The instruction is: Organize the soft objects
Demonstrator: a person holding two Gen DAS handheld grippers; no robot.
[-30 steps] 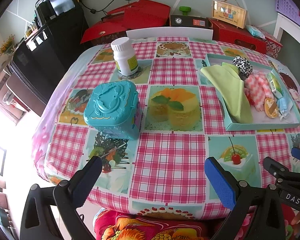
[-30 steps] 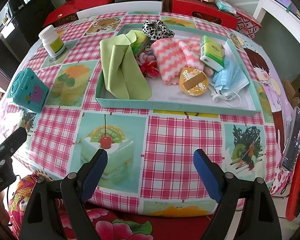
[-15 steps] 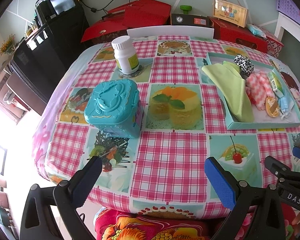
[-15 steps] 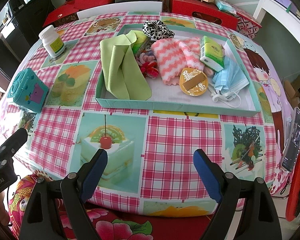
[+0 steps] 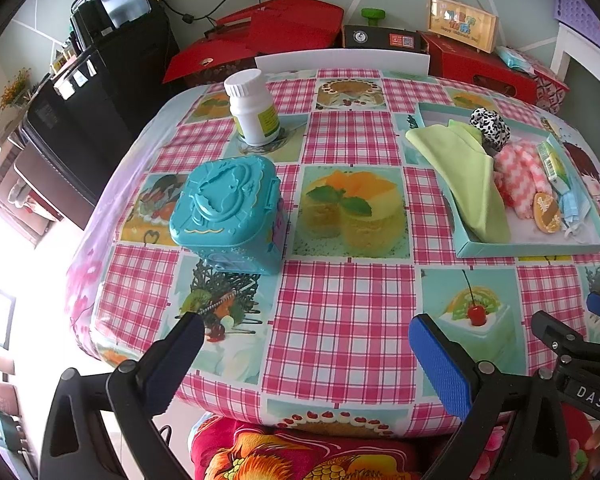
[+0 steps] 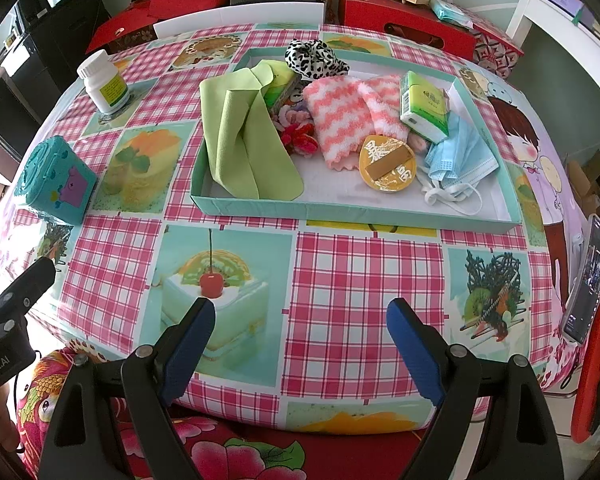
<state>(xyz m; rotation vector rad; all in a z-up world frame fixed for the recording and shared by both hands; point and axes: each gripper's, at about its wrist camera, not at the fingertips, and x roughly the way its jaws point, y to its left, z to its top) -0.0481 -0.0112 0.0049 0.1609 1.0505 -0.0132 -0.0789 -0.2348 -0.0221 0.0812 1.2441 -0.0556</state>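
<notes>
A shallow teal tray (image 6: 356, 212) (image 5: 524, 248) on the table holds a green cloth (image 6: 240, 132) (image 5: 468, 176), a black-and-white scrunchie (image 6: 312, 58), a pink-and-white fluffy cloth (image 6: 340, 116), a tissue pack (image 6: 422, 106), a blue face mask (image 6: 460, 156), a round gold packet (image 6: 388, 164) and a small red-pink fabric piece (image 6: 300, 140). My right gripper (image 6: 300, 340) hangs open over the table's near edge, in front of the tray, nothing between its fingers. My left gripper (image 5: 306, 356) is open too, near the front edge, with nothing in it.
A teal plastic box (image 5: 228, 216) (image 6: 56, 184) stands left of centre, a white pill bottle (image 5: 252, 106) (image 6: 104, 84) behind it. Red boxes (image 5: 268, 36) and a white chair back (image 5: 340, 64) lie beyond the table. A phone (image 6: 588, 280) leans at the right edge.
</notes>
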